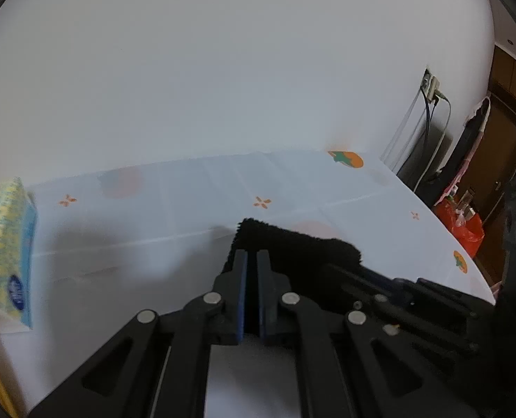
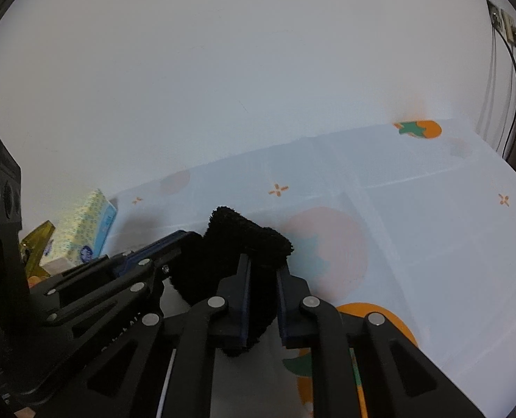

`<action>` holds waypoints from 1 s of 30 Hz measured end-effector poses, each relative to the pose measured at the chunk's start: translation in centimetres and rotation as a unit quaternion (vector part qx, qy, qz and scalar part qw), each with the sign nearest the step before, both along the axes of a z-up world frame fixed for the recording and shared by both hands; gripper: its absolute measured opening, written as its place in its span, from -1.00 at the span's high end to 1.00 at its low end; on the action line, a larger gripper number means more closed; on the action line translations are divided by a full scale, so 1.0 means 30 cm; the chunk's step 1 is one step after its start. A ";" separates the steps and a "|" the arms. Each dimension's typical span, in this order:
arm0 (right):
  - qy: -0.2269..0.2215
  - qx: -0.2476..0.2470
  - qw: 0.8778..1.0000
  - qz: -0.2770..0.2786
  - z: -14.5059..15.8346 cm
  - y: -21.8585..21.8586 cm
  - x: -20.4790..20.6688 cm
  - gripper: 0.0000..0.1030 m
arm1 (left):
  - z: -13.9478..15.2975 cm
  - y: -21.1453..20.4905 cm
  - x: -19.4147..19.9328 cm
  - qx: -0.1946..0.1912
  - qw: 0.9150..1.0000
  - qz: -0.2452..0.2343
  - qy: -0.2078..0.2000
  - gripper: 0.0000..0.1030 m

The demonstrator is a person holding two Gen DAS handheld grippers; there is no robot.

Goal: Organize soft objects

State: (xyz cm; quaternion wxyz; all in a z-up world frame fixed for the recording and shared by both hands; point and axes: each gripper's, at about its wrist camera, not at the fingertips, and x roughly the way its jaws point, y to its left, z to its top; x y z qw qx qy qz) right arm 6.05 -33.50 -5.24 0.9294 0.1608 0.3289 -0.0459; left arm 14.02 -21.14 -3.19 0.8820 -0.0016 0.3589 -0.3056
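Low in both views, the left gripper pinches one end of the black fuzzy cloth while the right gripper clamps the other; its length spans between them, lower centre, over the tablecloth.

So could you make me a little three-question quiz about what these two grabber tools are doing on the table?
1. True or false: both grippers are clamped on the same black fuzzy cloth.
2. What stands at the table's left edge? A) a tissue pack B) a kettle C) a shoe
3. What fruit-like print decorates the tablecloth?

Key
1. True: the left gripper and the right gripper each pinch the cloth.
2. A, the tissue pack.
3. Orange fruit with green leaves.
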 end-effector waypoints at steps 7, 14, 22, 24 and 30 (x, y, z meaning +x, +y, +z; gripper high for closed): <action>-0.049 -0.026 0.998 0.007 0.059 0.041 -0.055 0.73 | -0.008 0.081 0.017 -0.013 0.999 0.021 0.029 0.95; -0.066 -0.030 0.997 0.024 0.069 0.054 -0.062 0.74 | -0.067 0.098 0.054 -0.065 0.994 0.001 0.093 0.08; -0.067 -0.020 0.997 0.031 0.066 0.041 -0.054 0.74 | -0.071 0.157 0.092 -0.137 0.982 0.009 0.128 -0.52; -0.053 -0.009 0.998 0.026 0.046 0.028 -0.040 0.74 | -0.069 0.125 0.079 -0.111 0.988 0.004 0.112 -0.48; -0.022 0.013 1.000 -0.004 0.003 -0.033 -0.021 0.74 | -0.091 0.036 0.085 -0.084 0.988 -0.008 0.130 0.03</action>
